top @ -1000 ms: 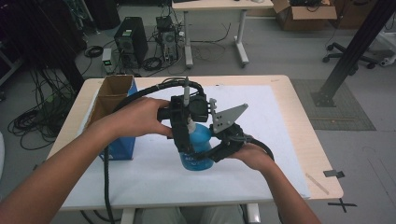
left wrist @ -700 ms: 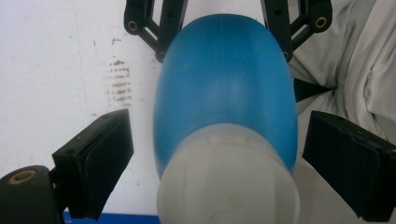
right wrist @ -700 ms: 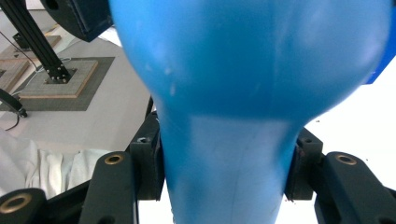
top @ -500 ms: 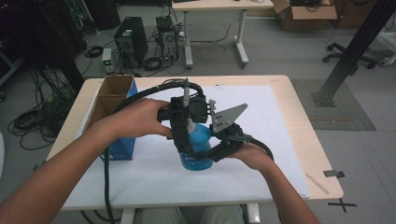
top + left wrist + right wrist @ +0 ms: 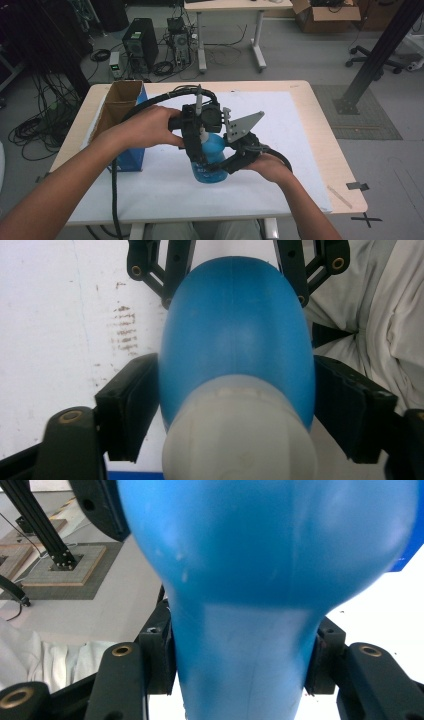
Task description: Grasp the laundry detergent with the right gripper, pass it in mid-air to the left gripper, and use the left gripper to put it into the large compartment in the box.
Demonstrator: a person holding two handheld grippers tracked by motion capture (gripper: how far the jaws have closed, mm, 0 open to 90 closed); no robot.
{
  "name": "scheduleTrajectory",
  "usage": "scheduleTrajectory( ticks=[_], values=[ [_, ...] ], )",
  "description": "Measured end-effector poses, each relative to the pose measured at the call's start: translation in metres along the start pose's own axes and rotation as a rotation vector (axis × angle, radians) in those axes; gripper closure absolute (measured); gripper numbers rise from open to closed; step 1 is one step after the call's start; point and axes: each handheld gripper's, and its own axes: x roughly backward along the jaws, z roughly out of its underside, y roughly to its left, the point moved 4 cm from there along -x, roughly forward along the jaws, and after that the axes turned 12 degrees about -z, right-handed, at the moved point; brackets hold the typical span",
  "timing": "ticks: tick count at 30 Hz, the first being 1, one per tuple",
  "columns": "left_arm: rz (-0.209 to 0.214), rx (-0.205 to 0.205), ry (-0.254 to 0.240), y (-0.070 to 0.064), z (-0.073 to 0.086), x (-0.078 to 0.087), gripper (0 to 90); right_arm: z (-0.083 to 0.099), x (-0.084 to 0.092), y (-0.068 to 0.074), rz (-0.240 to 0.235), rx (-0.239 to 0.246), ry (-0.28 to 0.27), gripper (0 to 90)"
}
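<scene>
Clamping blue bottle [image 5: 212, 160] from above, left gripper [image 5: 200, 150], right gripper [image 5: 227, 162] gripping it low, sideways.

Both grippers are black: the left gripper [image 5: 199, 142] trails a thick black cable; the right gripper [image 5: 235, 159] carries a grey three-cornered plate. Jaw links have brass-coloured pivot screws. Forearms are unsleeved.

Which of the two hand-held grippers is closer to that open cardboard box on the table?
Left. The left gripper, clamped on the blue bottle, sits on the side facing the cardboard box; the right gripper grips the bottle's far side.
</scene>
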Motion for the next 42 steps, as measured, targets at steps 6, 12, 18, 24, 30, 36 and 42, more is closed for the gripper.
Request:
scheduleTrajectory(
  ticks=[6,12,18,24,30,36,42],
  values=[
    [0.002,0.000,0.000,0.001,0.001,0.000,28.5,0.000,0.000,0.000,-0.001,0.000,0.001,44.2],
    [0.009,0.000,0.003,0.001,0.001,-0.001,33.5,0.001,-0.001,-0.001,0.001,0.003,0.003,44.2],
    [0.010,-0.001,0.000,0.002,0.002,-0.002,37.0,0.002,-0.002,-0.001,0.001,0.003,0.006,44.2],
    [0.002,-0.010,0.014,0.001,0.002,-0.002,37.6,0.002,-0.003,-0.001,0.002,0.006,0.006,44.0],
    [-0.025,-0.023,0.021,-0.002,-0.001,-0.001,38.0,0.002,-0.002,0.000,0.014,0.019,0.010,43.1],
    [-0.053,-0.037,0.038,-0.005,-0.002,-0.001,38.0,0.002,0.005,-0.002,0.071,-0.011,0.018,22.4],
    [-0.074,0.008,0.051,0.003,0.007,0.004,38.0,0.012,0.020,-0.001,0.132,-0.040,0.040,13.0]
  ],
)
